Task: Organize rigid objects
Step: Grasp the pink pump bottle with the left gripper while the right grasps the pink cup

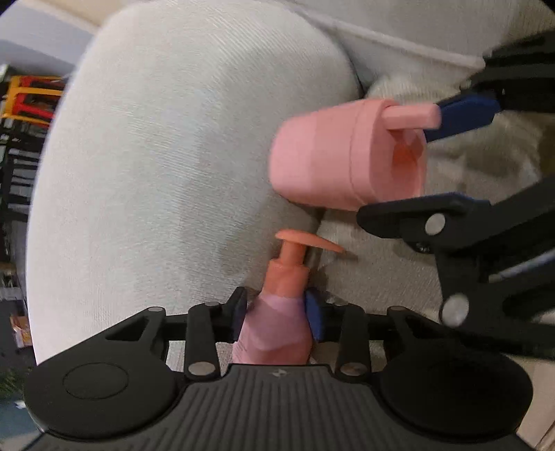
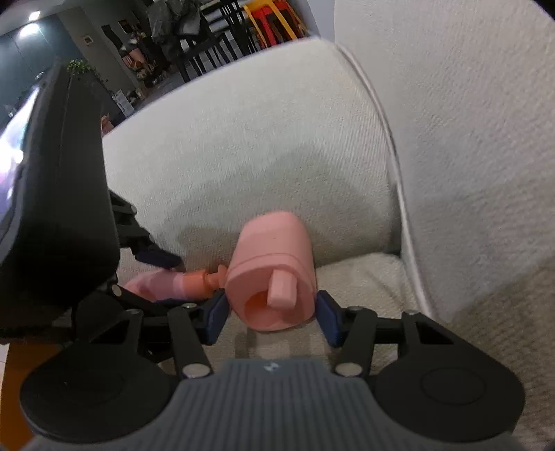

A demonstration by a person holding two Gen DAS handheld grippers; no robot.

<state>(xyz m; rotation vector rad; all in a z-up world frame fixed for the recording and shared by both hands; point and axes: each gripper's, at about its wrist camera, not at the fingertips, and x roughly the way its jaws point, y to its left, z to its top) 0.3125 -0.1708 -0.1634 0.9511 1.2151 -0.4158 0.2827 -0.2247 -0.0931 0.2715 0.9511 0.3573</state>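
Note:
My left gripper (image 1: 277, 312) is shut on a pink pump bottle (image 1: 274, 326) with an orange pump head (image 1: 305, 241), held over a sofa seat. My right gripper (image 2: 272, 312) is shut on a pink cup-shaped toy (image 2: 274, 270) with a stub handle, held on its side. In the left wrist view the pink cup (image 1: 347, 156) hangs at the upper right between the right gripper's blue pads (image 1: 464, 114). In the right wrist view the bottle (image 2: 166, 281) lies to the left of the cup, its pump tip close to the cup.
A pale grey sofa armrest (image 1: 166, 156) bulges ahead; the seat cushion (image 2: 381, 277) and backrest (image 2: 468, 121) lie to the right. Behind are dark chairs and red and yellow stools (image 2: 270, 20).

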